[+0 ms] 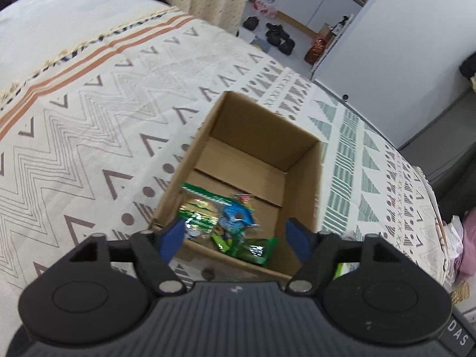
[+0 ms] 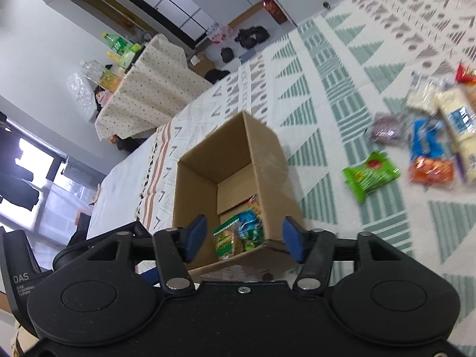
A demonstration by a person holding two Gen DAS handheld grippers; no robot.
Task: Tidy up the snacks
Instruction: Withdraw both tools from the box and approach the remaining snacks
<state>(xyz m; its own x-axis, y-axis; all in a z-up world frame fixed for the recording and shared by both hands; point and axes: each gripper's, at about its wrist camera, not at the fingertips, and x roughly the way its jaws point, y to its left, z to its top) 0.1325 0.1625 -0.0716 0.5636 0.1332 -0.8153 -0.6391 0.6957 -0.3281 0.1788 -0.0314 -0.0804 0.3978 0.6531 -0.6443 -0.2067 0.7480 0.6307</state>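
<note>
Left gripper (image 1: 235, 236): I hover it above the box, fingers apart, nothing held.
Right gripper (image 2: 244, 239): likewise, fingers spread, empty.
Open brown cardboard box (image 1: 306, 178): on patterned bedspread (image 1: 89, 113), green and blue snack packets (image 1: 229, 223) inside.

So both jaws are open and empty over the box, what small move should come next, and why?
Probably swing the right gripper toward the green packet on the cloth. It lies nearest the box, which already holds a few snacks, and more packets wait beside it.
</note>
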